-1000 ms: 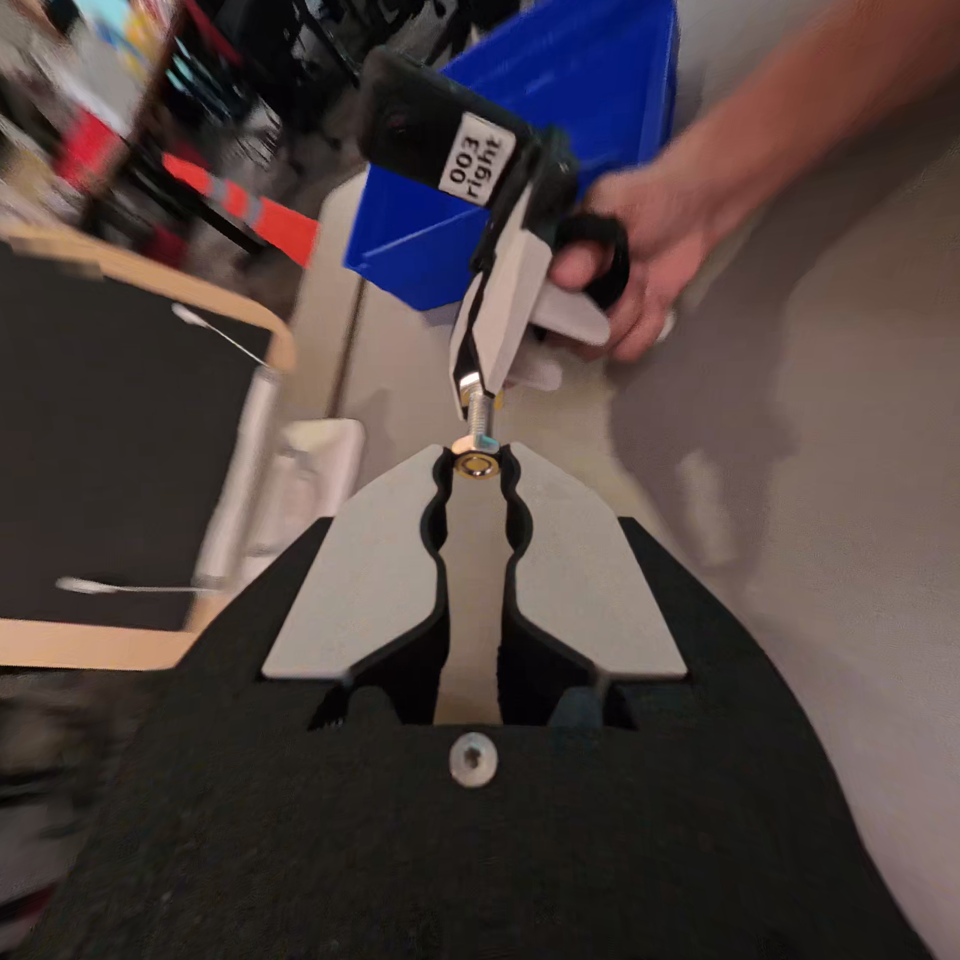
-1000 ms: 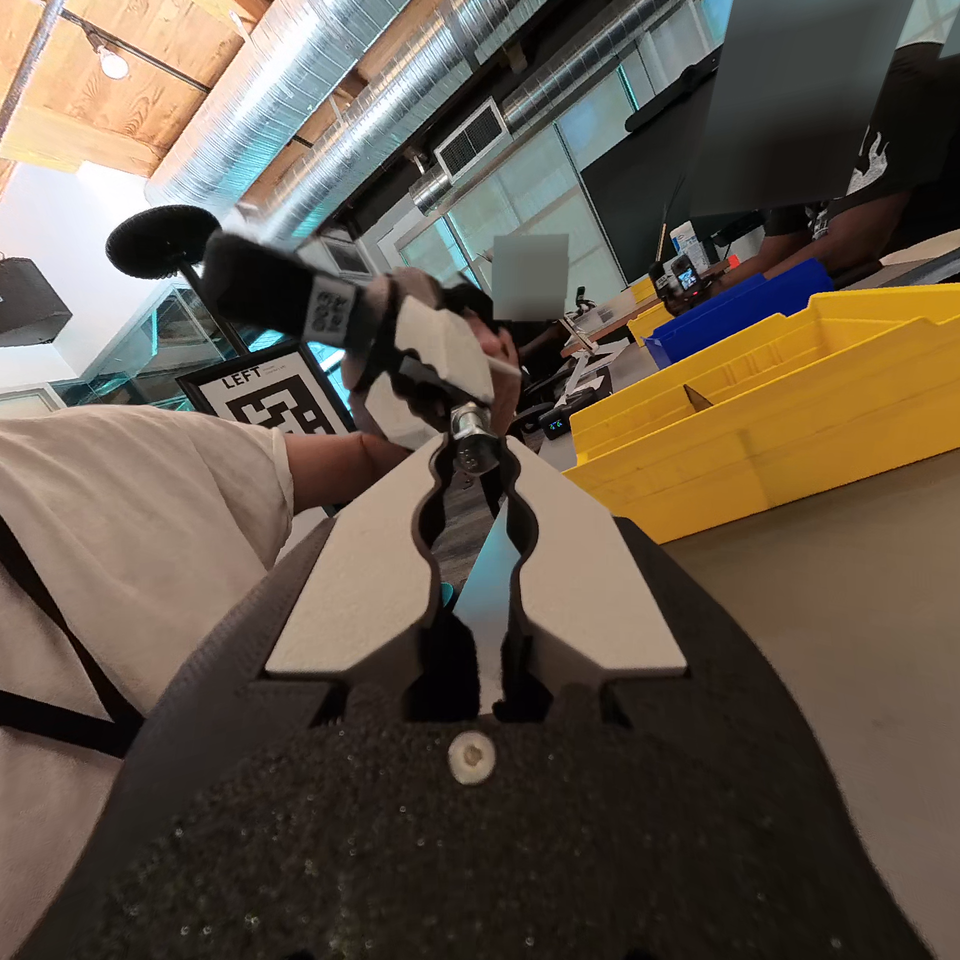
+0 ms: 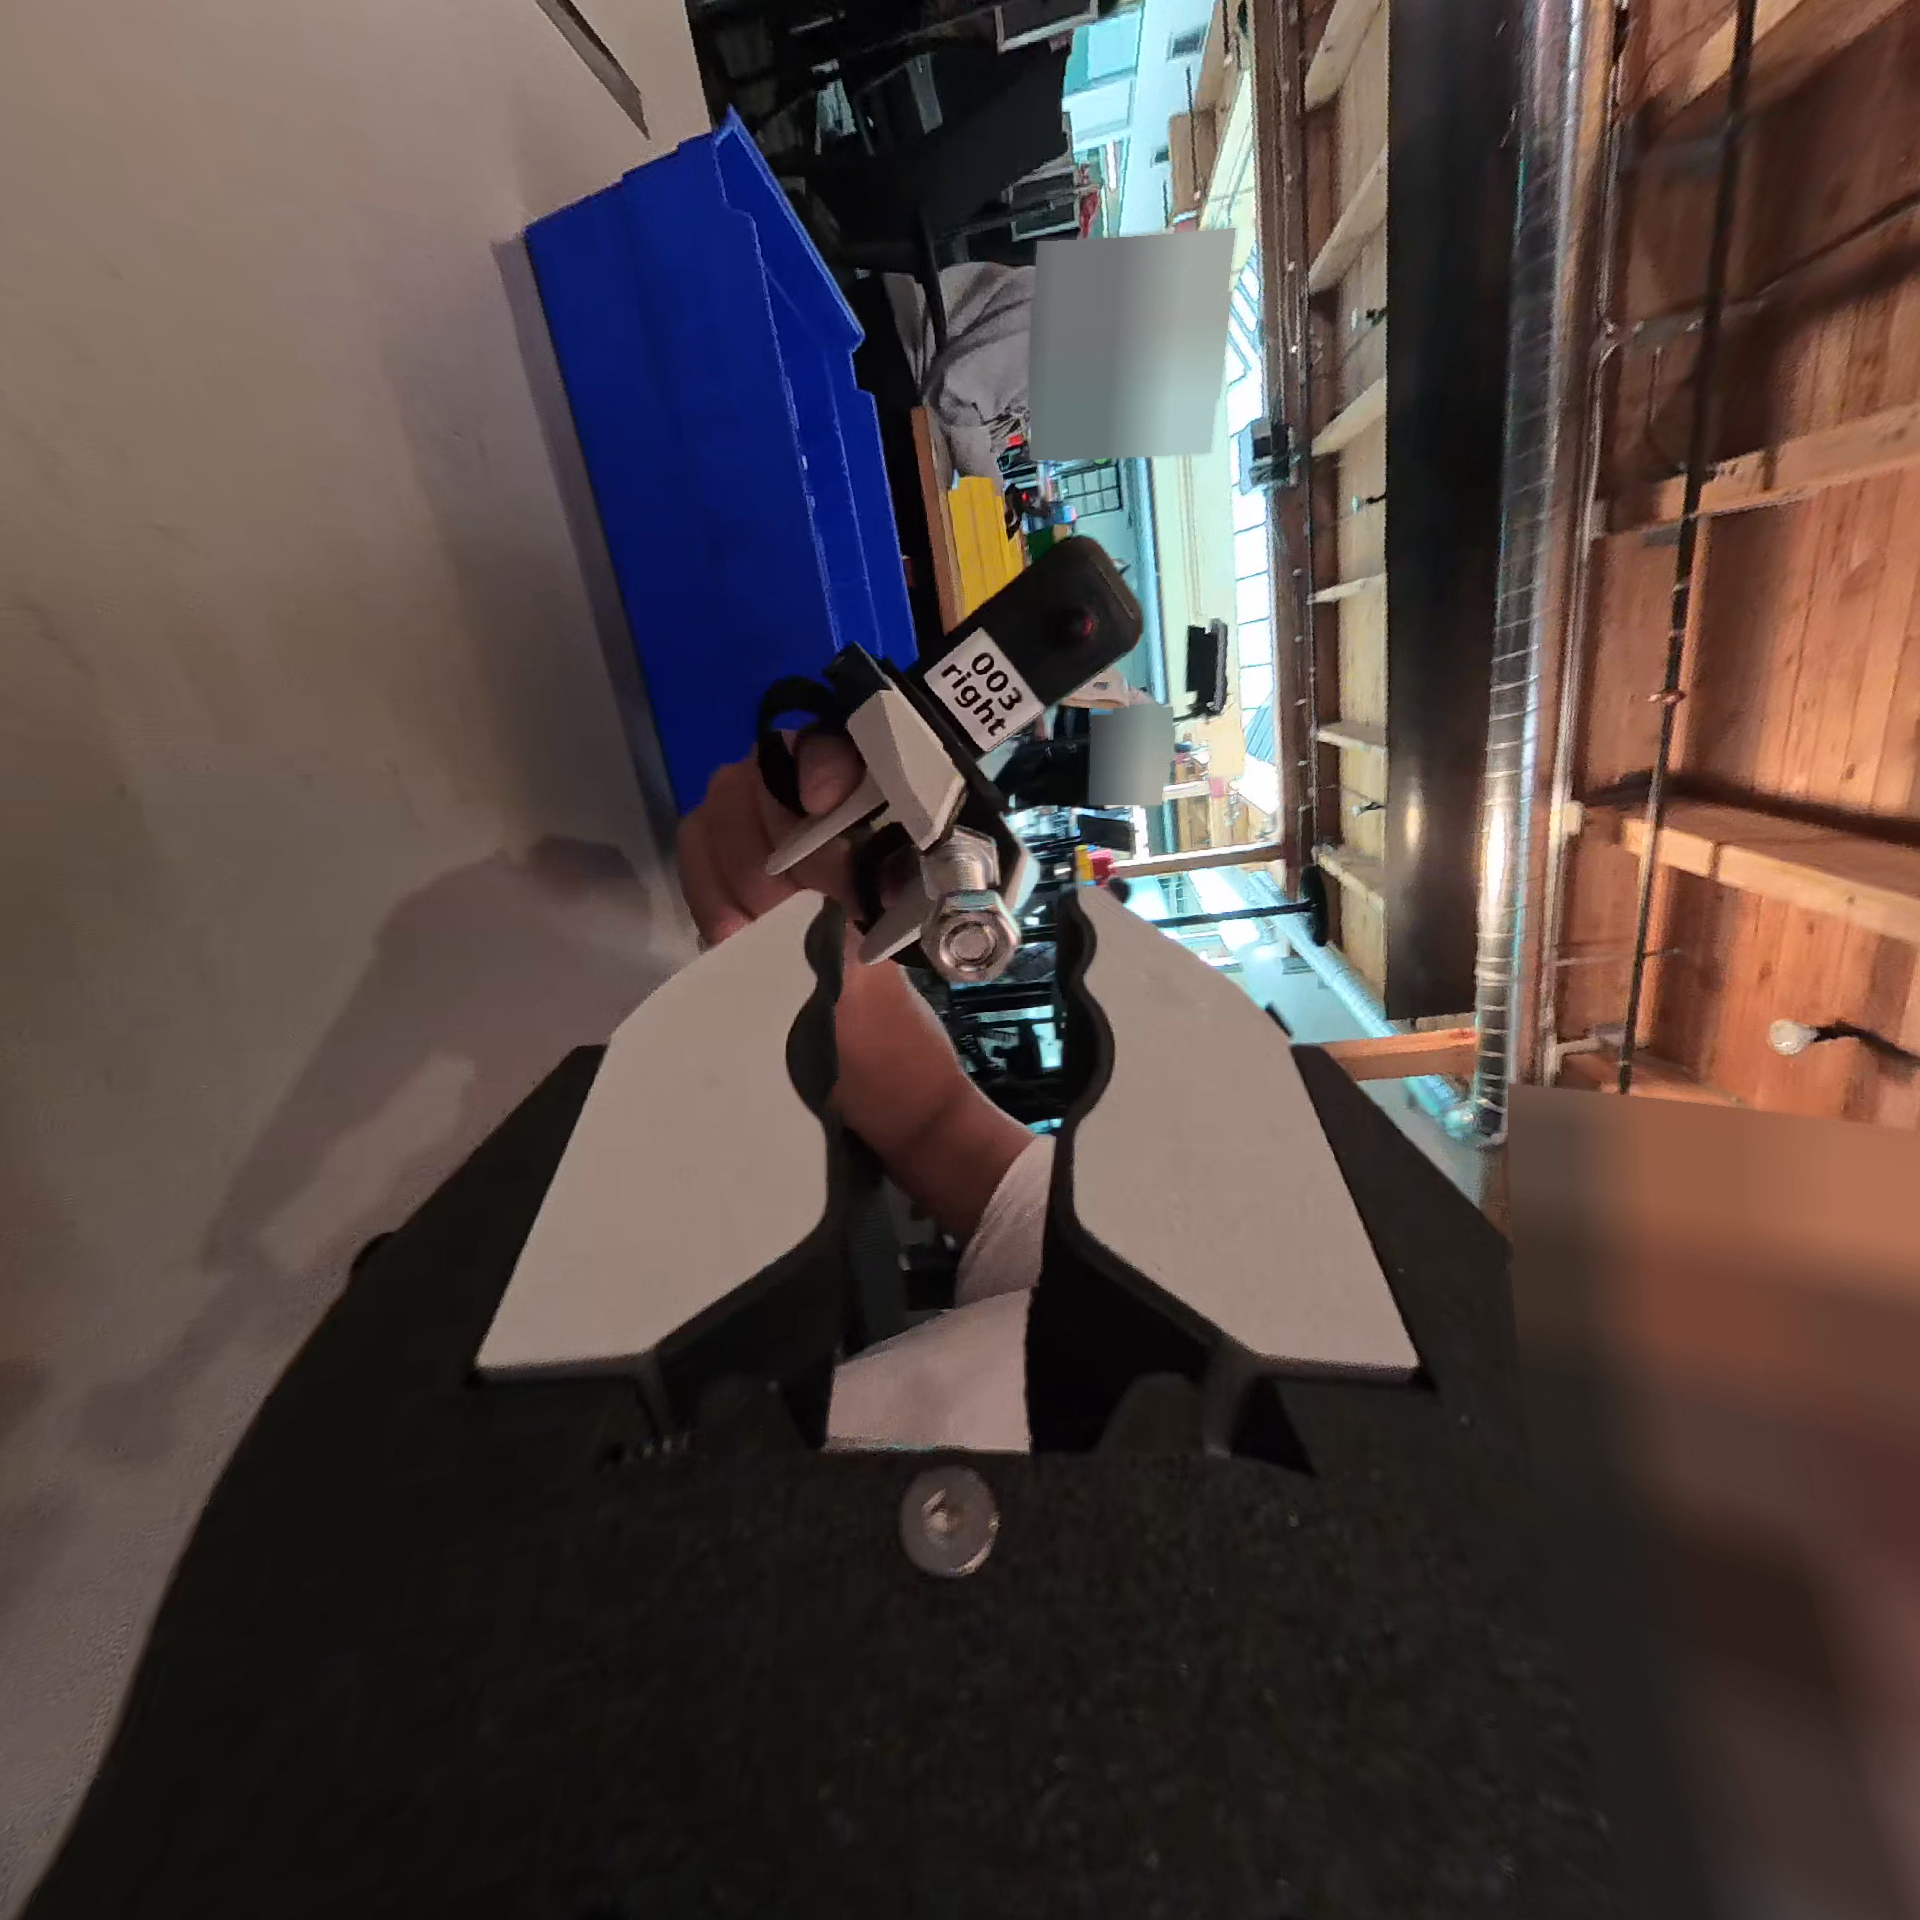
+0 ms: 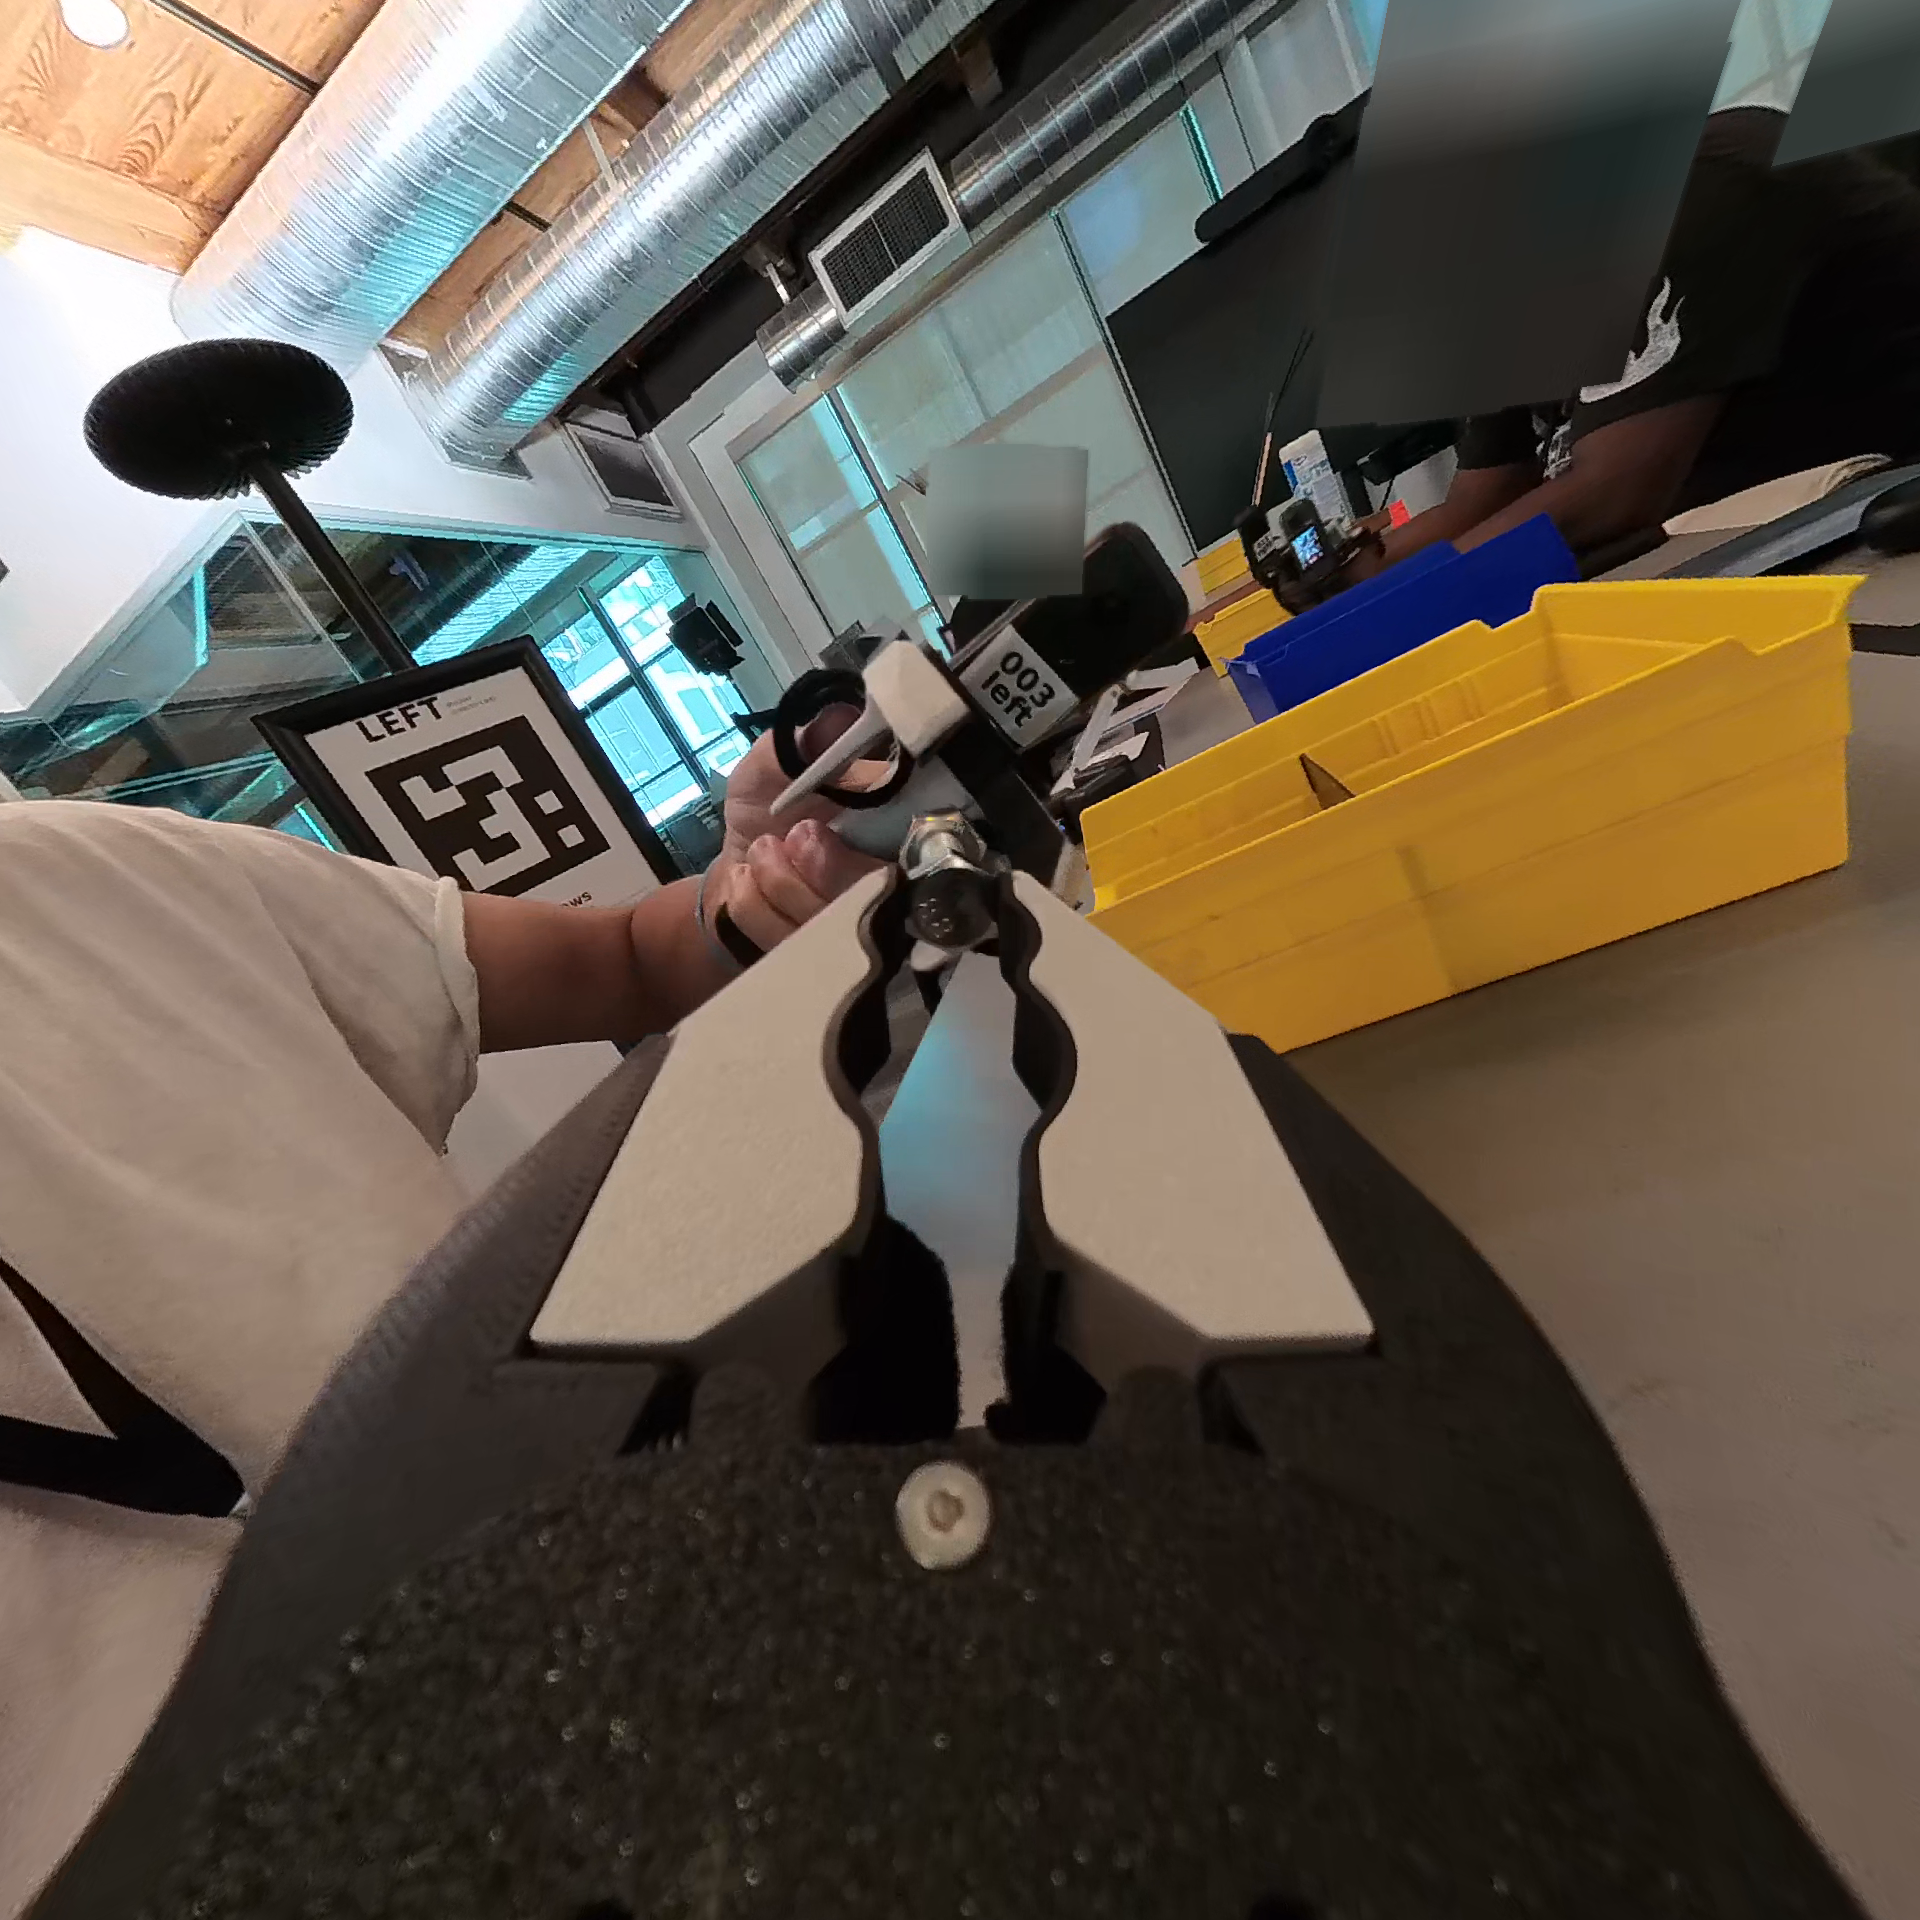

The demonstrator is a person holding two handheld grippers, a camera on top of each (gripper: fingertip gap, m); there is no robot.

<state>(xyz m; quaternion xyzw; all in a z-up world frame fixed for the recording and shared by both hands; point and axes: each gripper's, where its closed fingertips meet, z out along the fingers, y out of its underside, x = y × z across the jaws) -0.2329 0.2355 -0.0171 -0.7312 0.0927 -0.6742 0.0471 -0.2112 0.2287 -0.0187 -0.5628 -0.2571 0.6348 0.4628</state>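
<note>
My right gripper (image 4: 940, 896) is shut on the head of a silver bolt (image 4: 940, 922) and holds it up in the air. A silver hex nut (image 4: 932, 844) sits on the bolt's thread farther out. In the left wrist view the nut (image 3: 971, 940) faces the camera on the end of the bolt (image 3: 961, 871), with the right gripper (image 3: 935, 844) behind it. My left gripper (image 3: 951, 920) is open. Its fingertips (image 3: 1086, 925) stand either side of the nut with a gap on each side and do not touch it.
A yellow divided bin (image 4: 1455, 831) and a blue bin (image 4: 1403, 613) stand on the grey table (image 4: 1558, 1195) to the right. The blue bin also shows in the left wrist view (image 3: 727, 436). A framed marker sign (image 4: 468, 790) stands at the left. A person sits across the table. The grippers are tip to tip, or close to it.
My left gripper was shut on the nut; it has let go, opened wide and rolled about a quarter turn. The right gripper still grips the bolt head.
</note>
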